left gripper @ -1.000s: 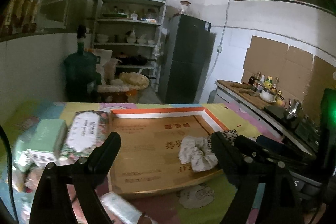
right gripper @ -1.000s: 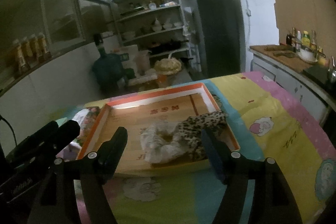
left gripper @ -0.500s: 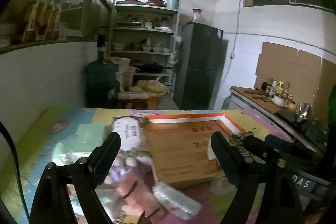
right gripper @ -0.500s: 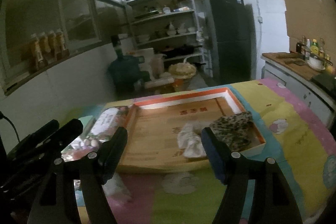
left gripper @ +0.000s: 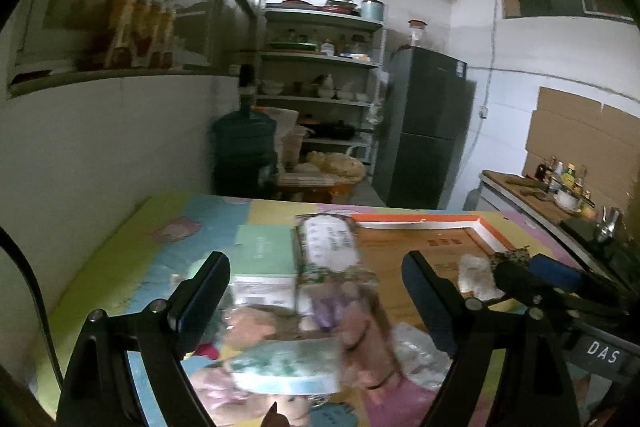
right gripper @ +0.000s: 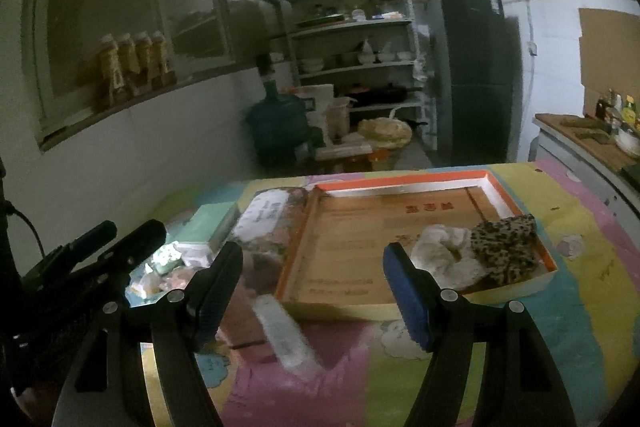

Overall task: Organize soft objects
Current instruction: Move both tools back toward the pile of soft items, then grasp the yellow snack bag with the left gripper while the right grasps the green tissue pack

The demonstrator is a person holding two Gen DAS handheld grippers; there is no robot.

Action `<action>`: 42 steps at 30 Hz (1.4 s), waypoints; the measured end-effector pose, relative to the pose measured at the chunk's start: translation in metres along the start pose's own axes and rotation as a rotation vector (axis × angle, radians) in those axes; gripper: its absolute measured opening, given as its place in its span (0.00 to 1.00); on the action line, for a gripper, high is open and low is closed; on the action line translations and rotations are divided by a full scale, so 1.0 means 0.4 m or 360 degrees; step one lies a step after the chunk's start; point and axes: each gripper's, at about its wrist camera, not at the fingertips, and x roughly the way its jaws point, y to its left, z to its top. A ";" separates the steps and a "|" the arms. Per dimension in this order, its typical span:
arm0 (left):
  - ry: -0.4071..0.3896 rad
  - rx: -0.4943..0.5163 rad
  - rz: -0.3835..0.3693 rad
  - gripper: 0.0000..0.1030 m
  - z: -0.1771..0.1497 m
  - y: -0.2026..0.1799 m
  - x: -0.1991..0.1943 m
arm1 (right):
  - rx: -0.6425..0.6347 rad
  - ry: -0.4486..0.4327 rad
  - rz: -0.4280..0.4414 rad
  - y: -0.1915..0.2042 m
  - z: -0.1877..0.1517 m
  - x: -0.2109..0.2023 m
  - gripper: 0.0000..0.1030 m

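Hovering wide open and empty over the heap of soft toys (left gripper: 280,343) by the tray's (right gripper: 404,183) left edge, the left gripper (left gripper: 316,295) should descend squarely on one toy, while the right gripper (right gripper: 312,291), likewise wide, keeps clear

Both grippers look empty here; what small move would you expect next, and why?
Probably the left gripper lowers onto the pink plush toy in the pile beside the tray. Its jaws are open over that pile, while two scrunchies already lie in the tray.
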 end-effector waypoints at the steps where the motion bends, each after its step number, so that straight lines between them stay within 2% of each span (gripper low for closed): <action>1: -0.0001 -0.0006 0.0009 0.85 -0.003 0.008 -0.004 | -0.0006 0.0001 0.0004 0.006 -0.001 0.001 0.72; 15: 0.0021 -0.0106 0.0148 0.85 -0.045 0.171 -0.034 | -0.0079 0.0082 0.0049 0.084 -0.037 0.032 0.72; 24: 0.0053 -0.0154 0.0191 0.85 -0.079 0.256 -0.042 | -0.0164 0.0139 0.0142 0.152 -0.055 0.068 0.72; 32: 0.0105 -0.0178 0.0170 0.85 -0.114 0.304 -0.030 | -0.0254 0.0201 0.0237 0.223 -0.080 0.103 0.72; 42: 0.0265 -0.0226 0.0083 0.85 -0.139 0.345 0.063 | -0.0269 0.0232 0.0253 0.253 -0.091 0.129 0.72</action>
